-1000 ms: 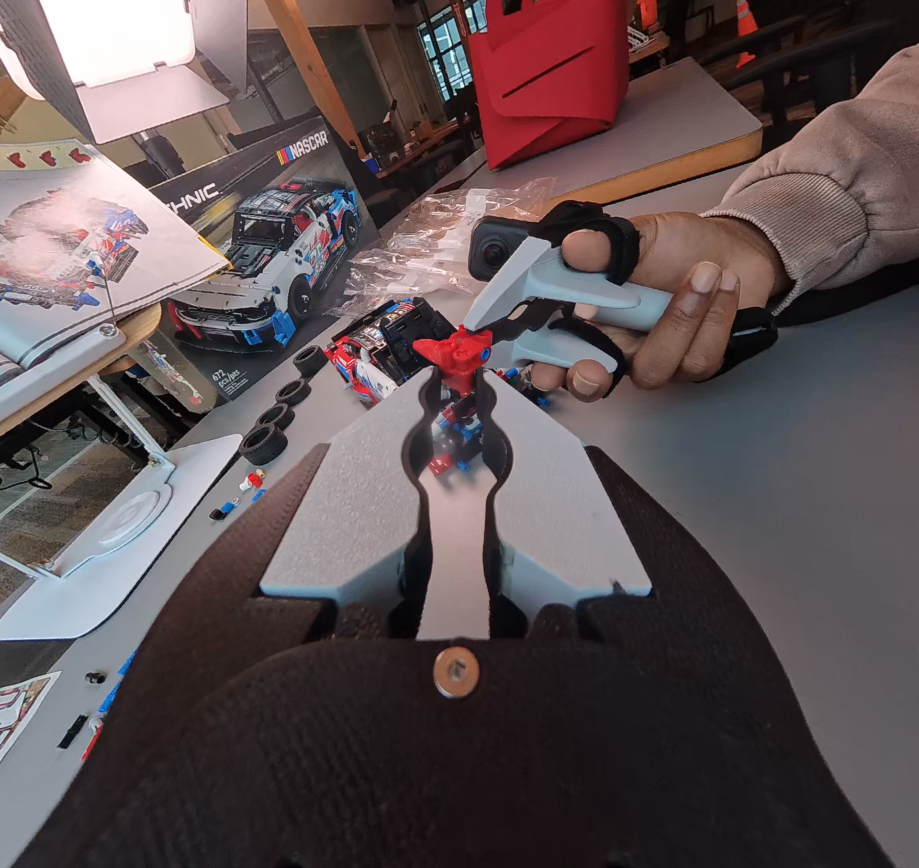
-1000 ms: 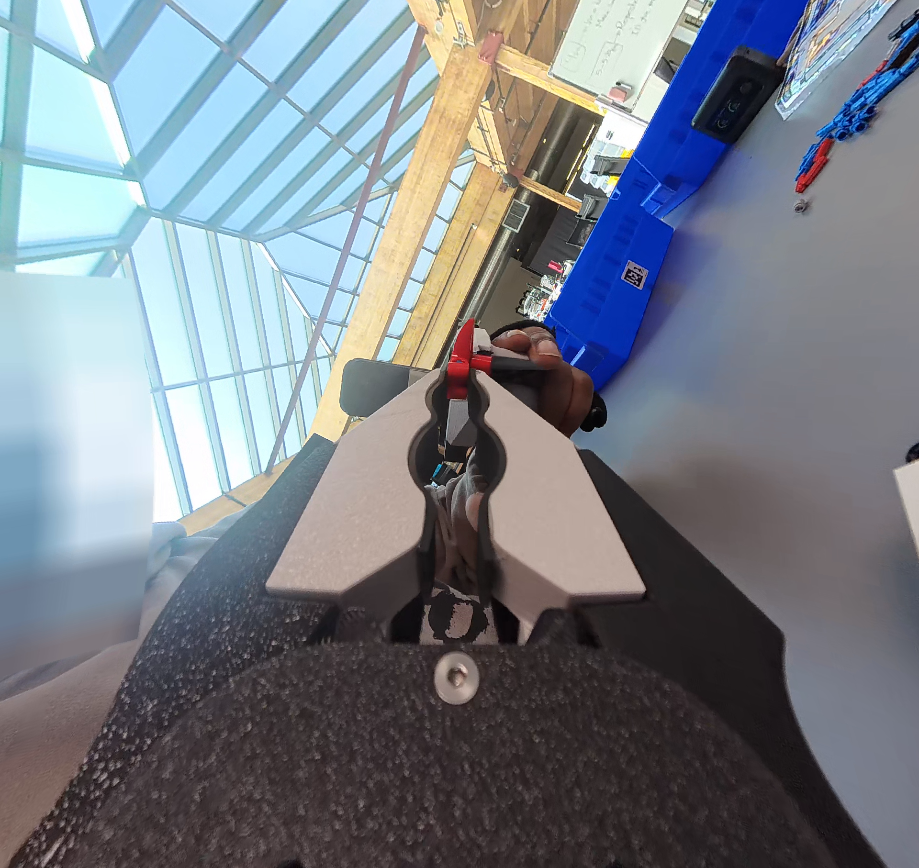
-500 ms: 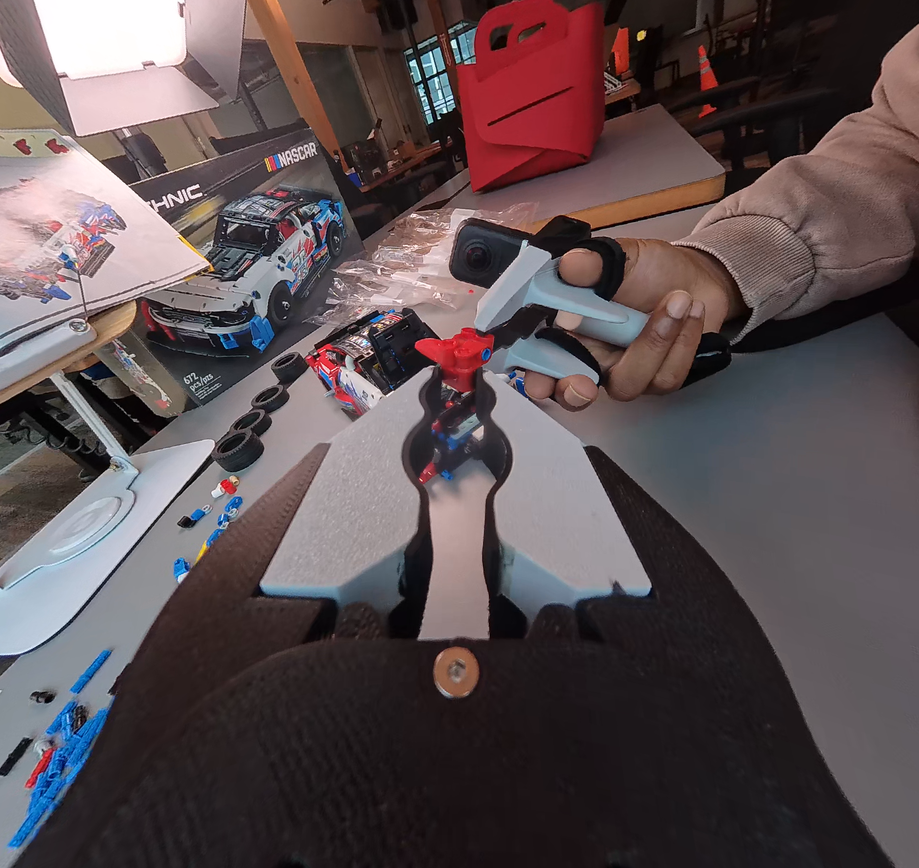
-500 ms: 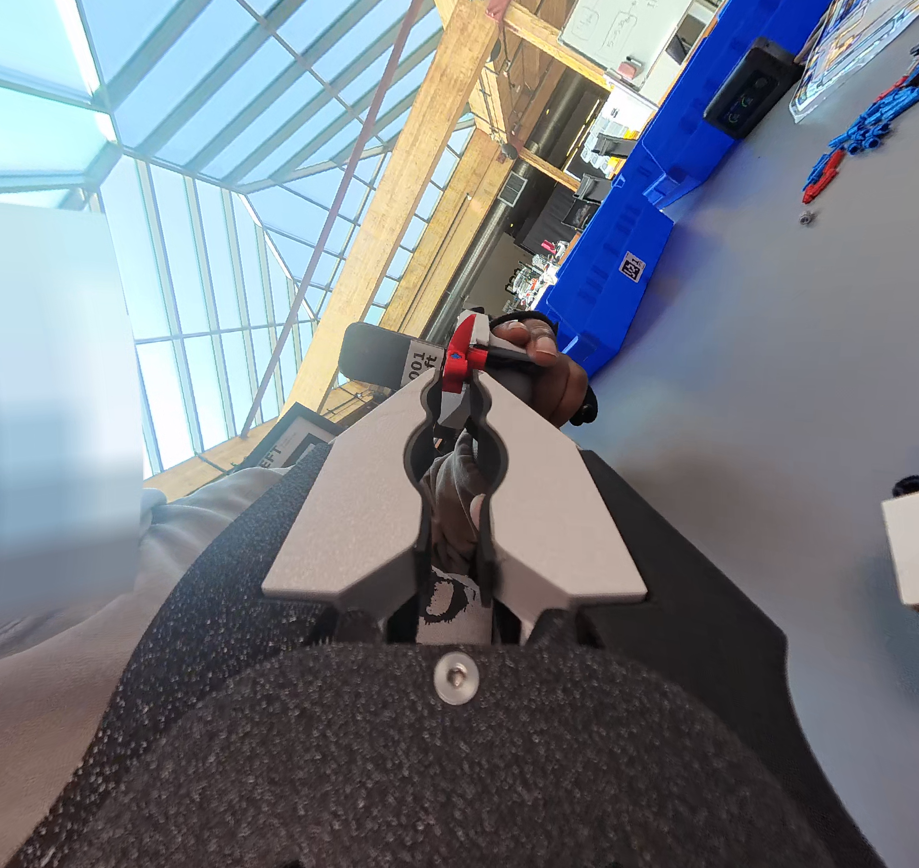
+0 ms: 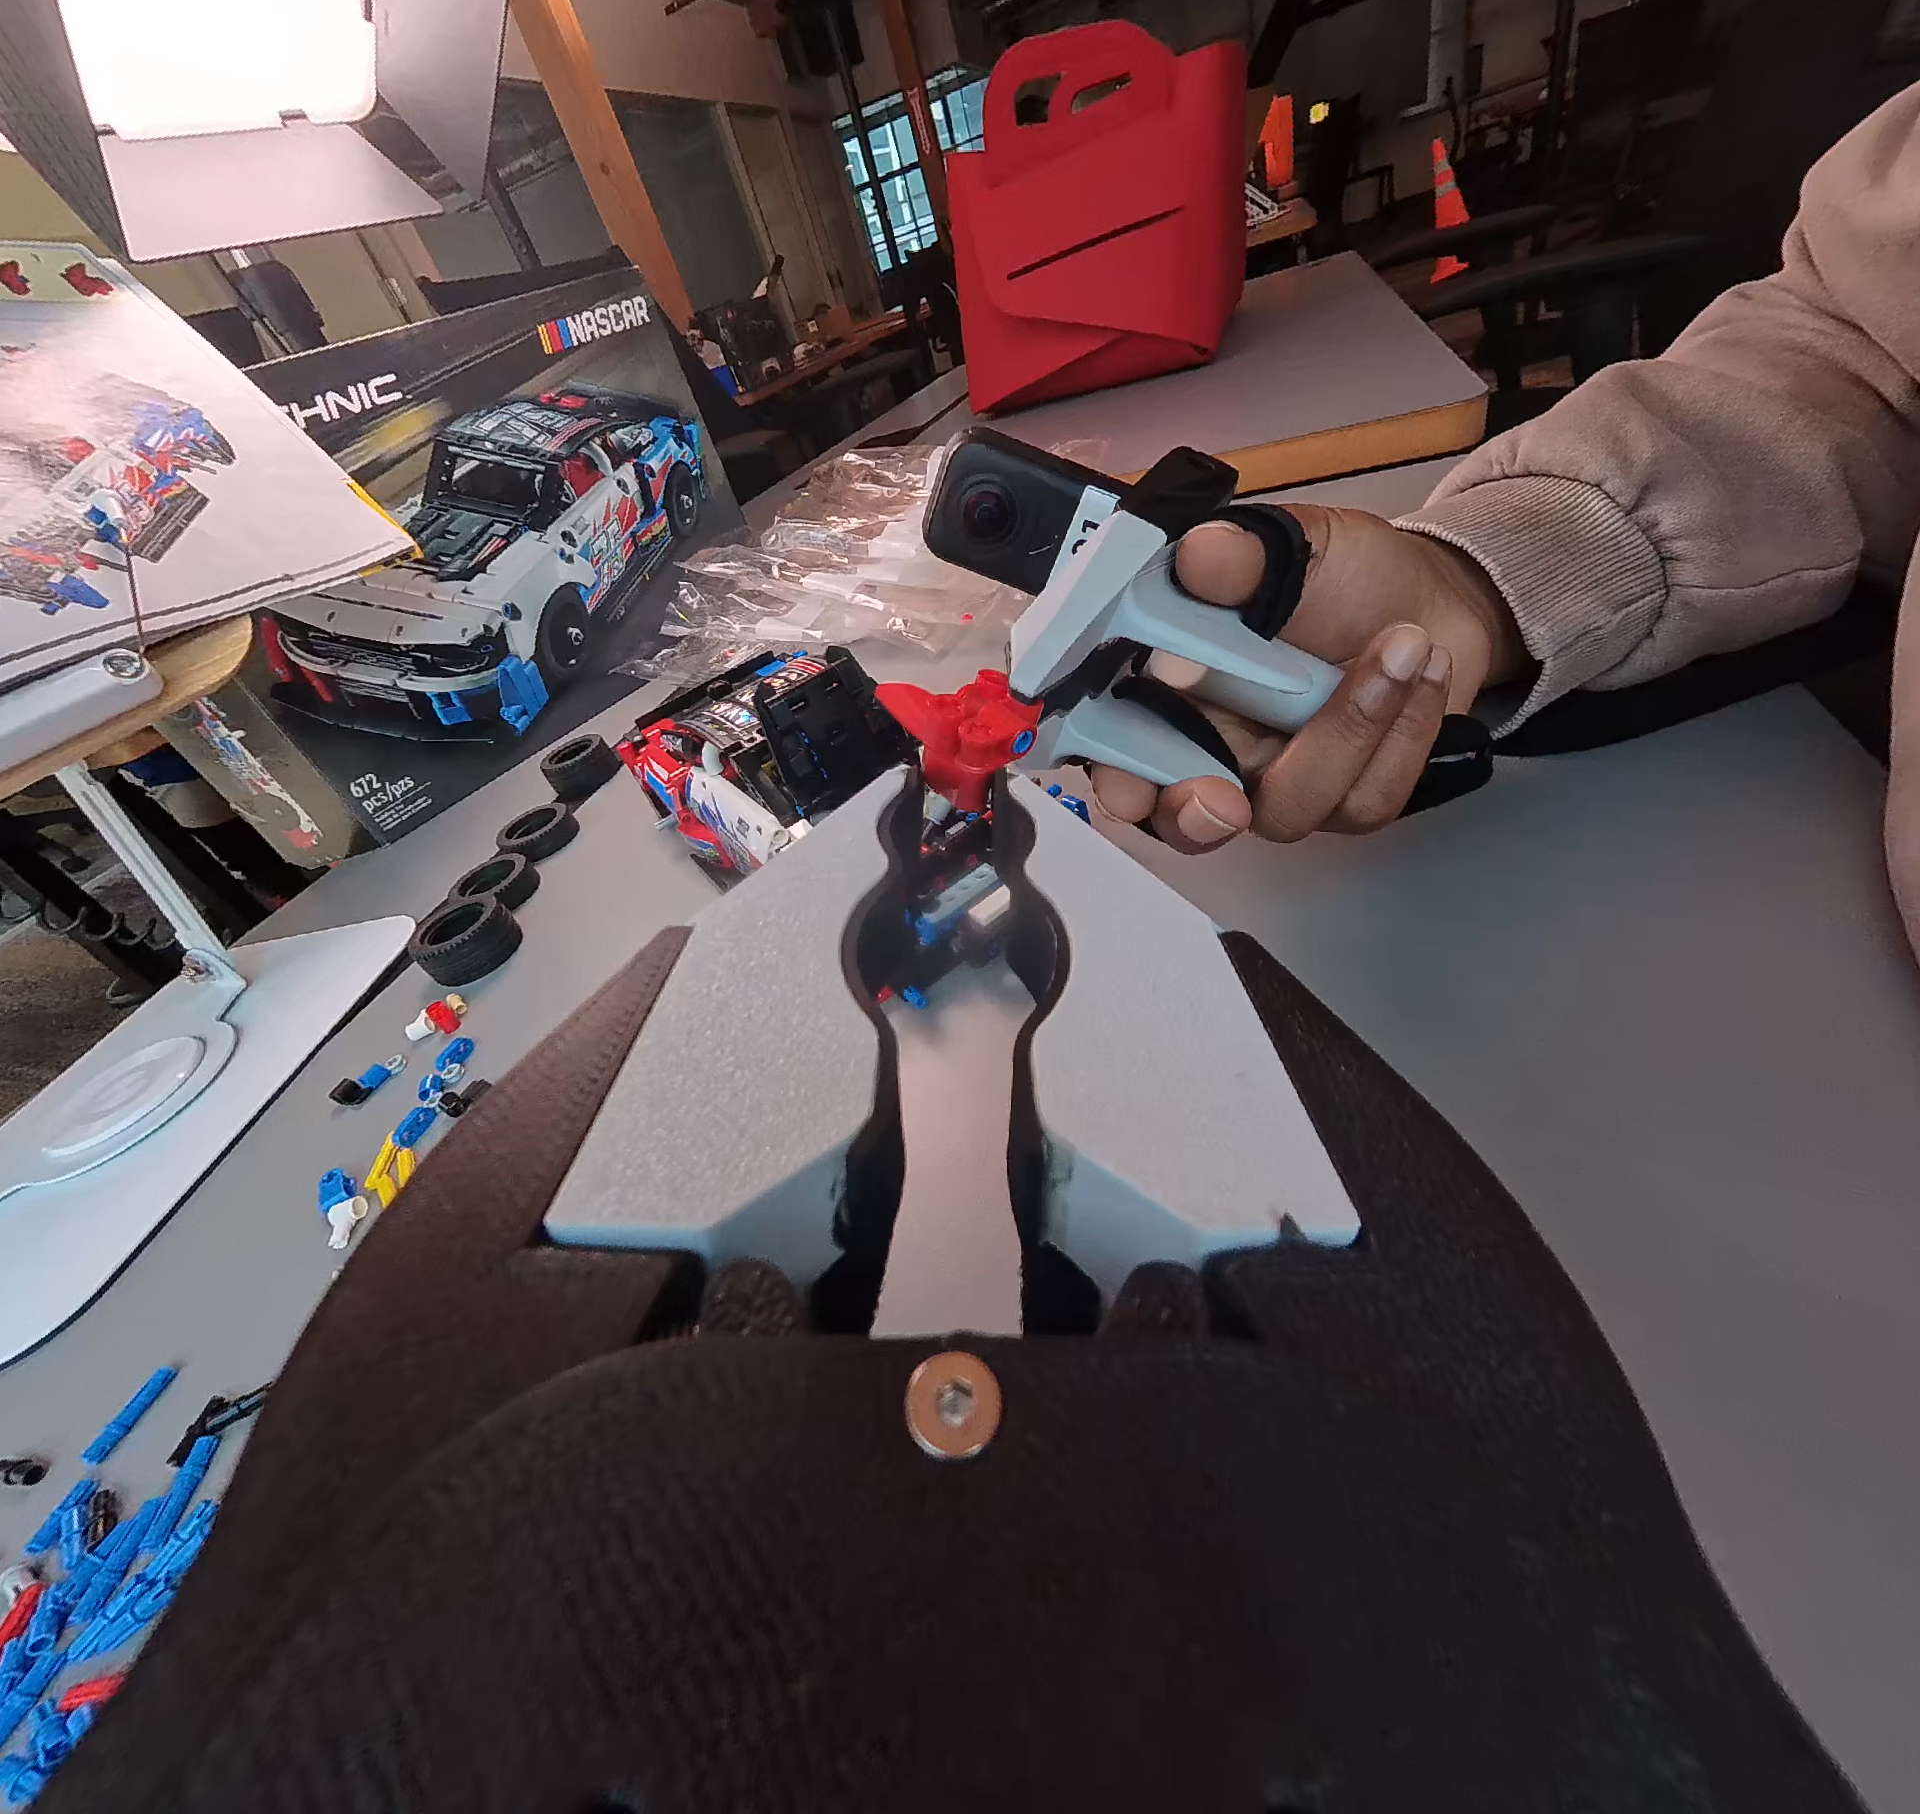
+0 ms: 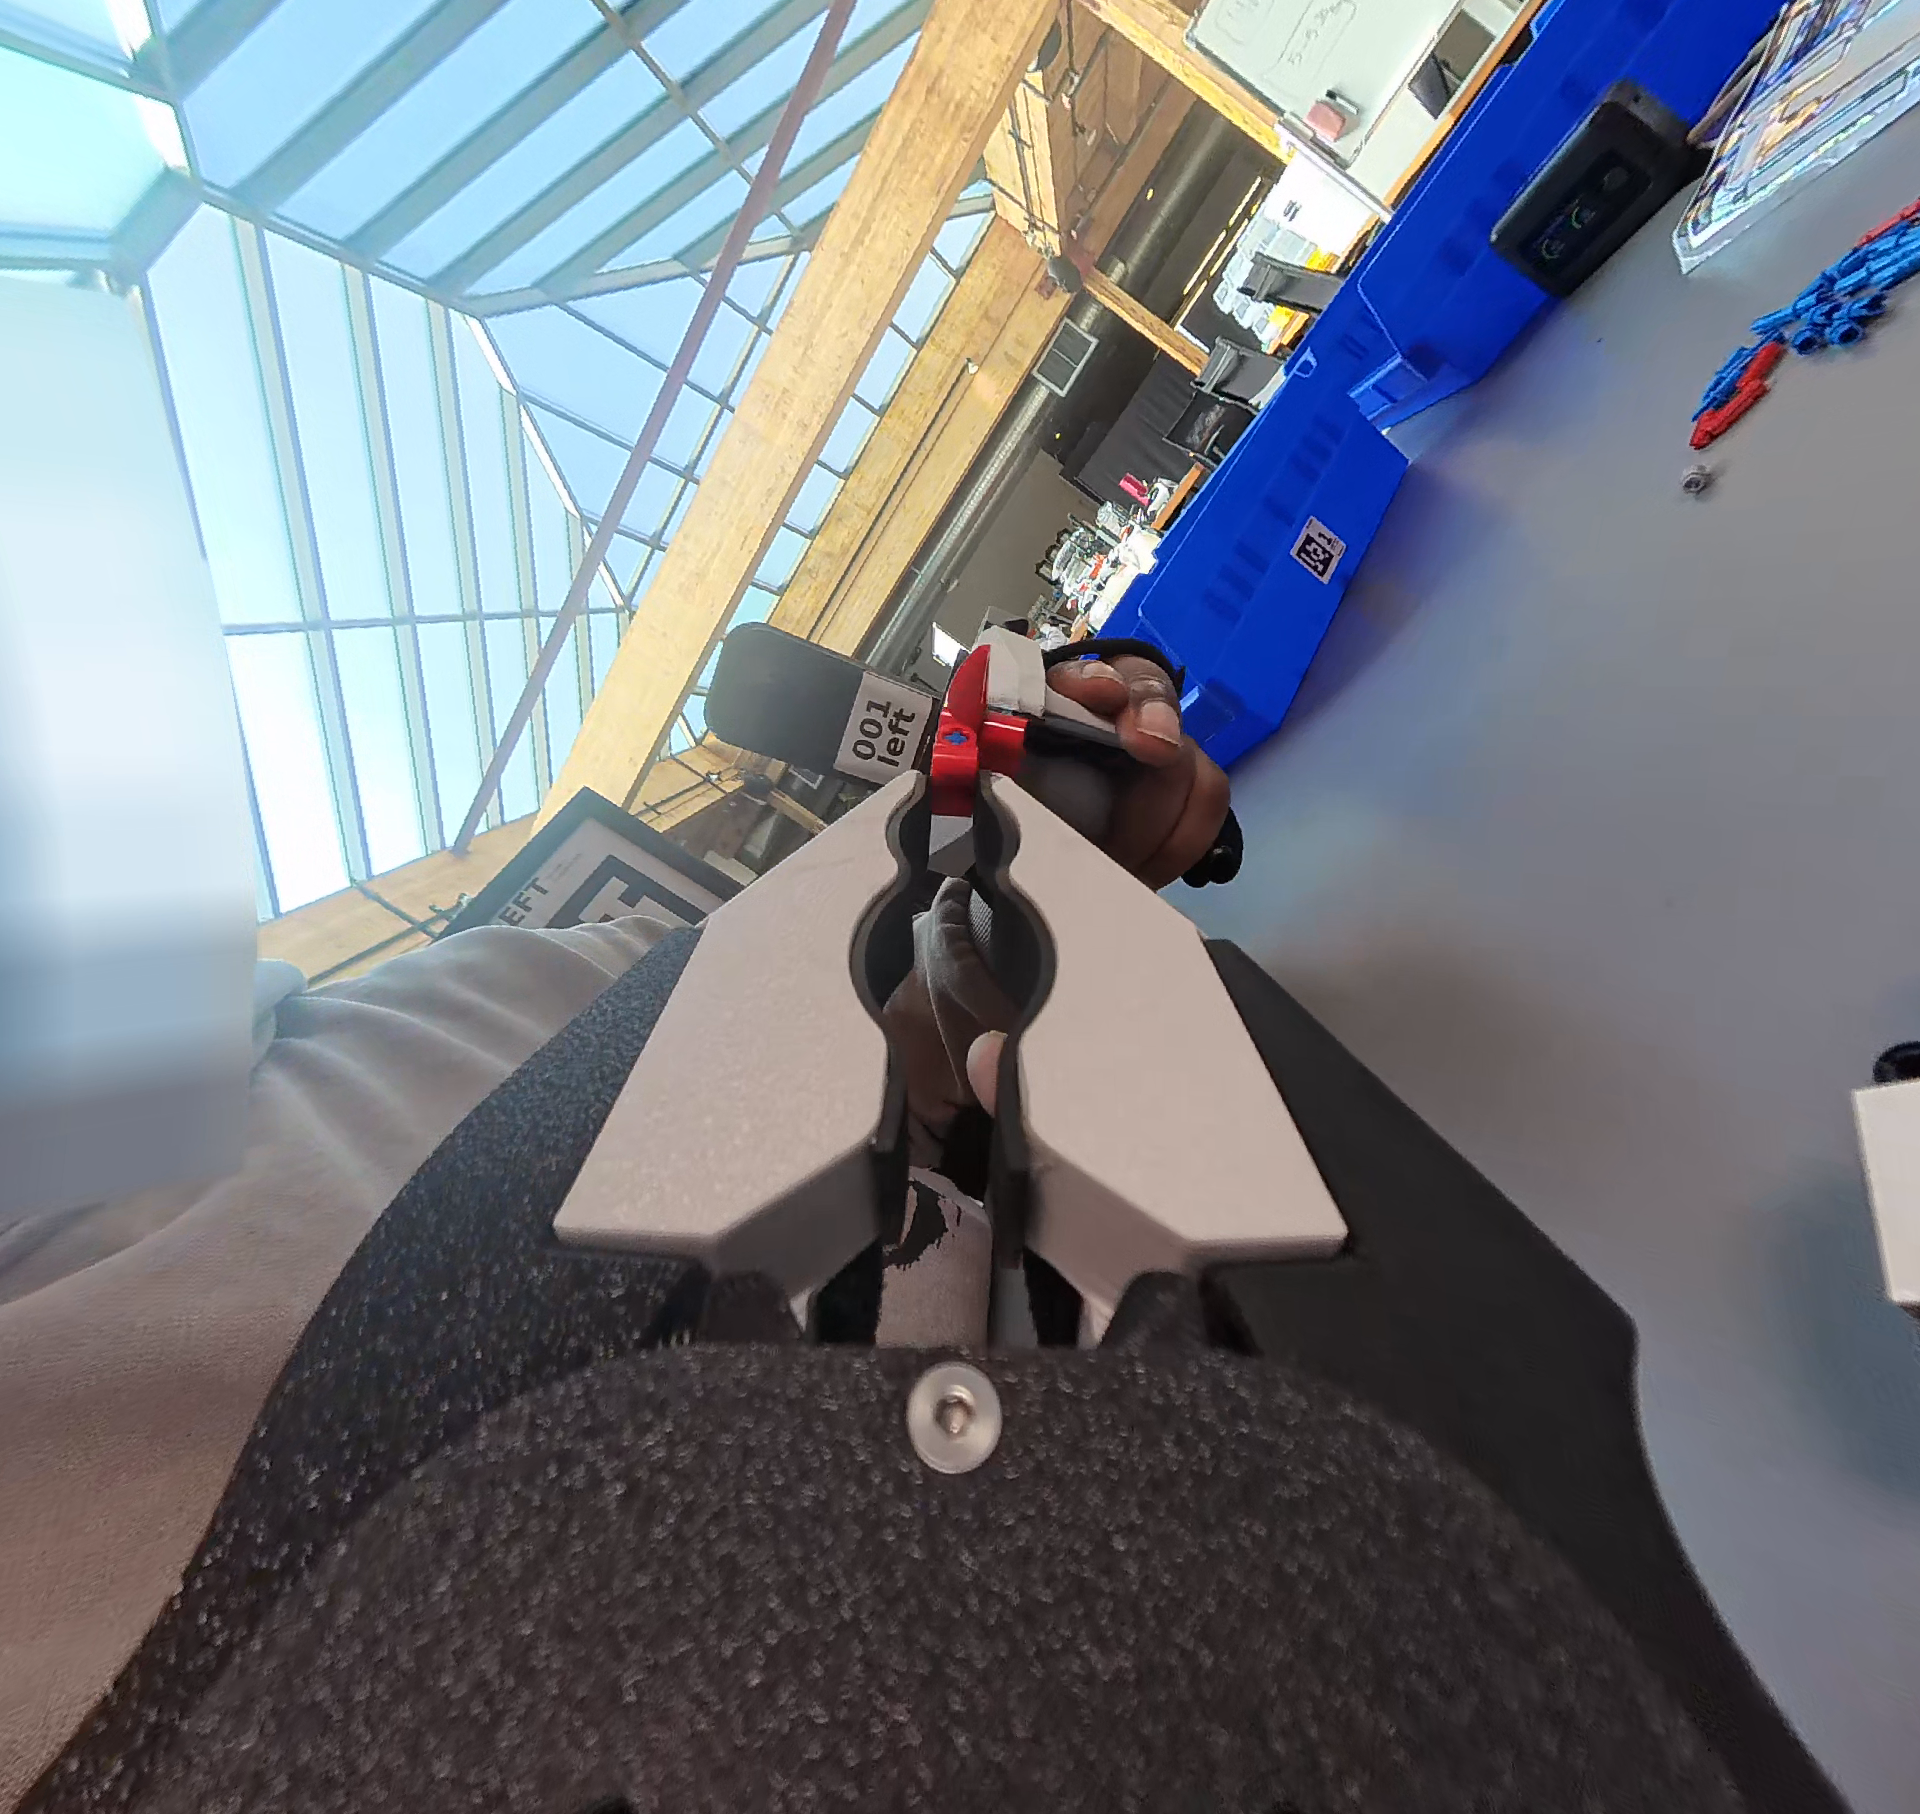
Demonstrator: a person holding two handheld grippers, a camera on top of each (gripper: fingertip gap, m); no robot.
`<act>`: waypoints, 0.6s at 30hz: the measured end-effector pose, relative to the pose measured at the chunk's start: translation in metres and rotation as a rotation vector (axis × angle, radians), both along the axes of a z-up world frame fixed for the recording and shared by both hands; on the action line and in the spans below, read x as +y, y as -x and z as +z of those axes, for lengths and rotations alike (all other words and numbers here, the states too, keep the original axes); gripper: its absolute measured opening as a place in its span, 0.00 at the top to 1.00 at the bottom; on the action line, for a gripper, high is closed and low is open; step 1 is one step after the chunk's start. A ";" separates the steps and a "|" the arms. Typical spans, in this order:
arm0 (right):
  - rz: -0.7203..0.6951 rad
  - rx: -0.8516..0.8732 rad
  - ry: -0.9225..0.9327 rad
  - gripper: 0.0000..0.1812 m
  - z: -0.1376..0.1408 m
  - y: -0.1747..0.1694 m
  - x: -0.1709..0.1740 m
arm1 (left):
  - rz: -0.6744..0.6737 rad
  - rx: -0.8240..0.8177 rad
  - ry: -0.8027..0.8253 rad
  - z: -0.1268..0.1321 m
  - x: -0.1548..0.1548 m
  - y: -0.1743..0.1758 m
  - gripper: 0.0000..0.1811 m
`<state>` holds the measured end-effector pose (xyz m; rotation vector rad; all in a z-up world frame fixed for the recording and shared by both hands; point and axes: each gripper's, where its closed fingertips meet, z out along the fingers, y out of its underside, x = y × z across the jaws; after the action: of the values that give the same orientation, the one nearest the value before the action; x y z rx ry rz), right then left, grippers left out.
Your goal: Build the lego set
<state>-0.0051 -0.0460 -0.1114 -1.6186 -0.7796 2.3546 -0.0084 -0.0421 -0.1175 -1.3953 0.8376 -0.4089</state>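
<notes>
A small red lego piece (image 5: 966,725) with a blue pin sits at the tips of my left gripper (image 5: 951,793), which is shut on it above the grey table (image 5: 1507,1089). More small blue, white and black parts (image 5: 956,923) show between the fingers below it. My right gripper (image 5: 1039,710), held by a hand, meets the same red piece from the right. In the right wrist view my right gripper (image 6: 956,803) is shut on the red piece (image 6: 961,736), with the left gripper and its hand just beyond. A partly built car (image 5: 758,756) lies behind.
Several black tyres (image 5: 468,933) and loose small parts (image 5: 416,1099) lie to the left, with a heap of blue pins (image 5: 83,1577) near the front left. The set's box (image 5: 499,559), an instruction booklet (image 5: 135,476), plastic bags (image 5: 831,569) and a red bag (image 5: 1091,226) stand behind. Blue bins (image 6: 1299,538) line the table's edge. Less than 4 cm separates the two grippers' tips. Both grippers' tips are roughly 20 cm from the partly built car (image 5: 758,756).
Both grippers have kept hold of the red piece and turned a little together. The left view has swung, bringing more loose parts into sight at the left.
</notes>
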 end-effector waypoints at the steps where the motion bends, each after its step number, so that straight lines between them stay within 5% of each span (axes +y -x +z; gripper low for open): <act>1: 0.003 0.000 0.007 0.98 0.000 0.000 0.000 | 0.000 0.000 -0.002 0.000 0.000 0.000 0.95; 18: -0.003 0.009 0.161 0.98 -0.005 0.002 0.007 | 0.053 0.018 0.029 -0.008 0.008 0.002 0.95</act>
<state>-0.0075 -0.0394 -0.1164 -1.6665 -0.5986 2.4776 -0.0105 -0.0344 -0.1253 -1.4474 0.8101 -0.3692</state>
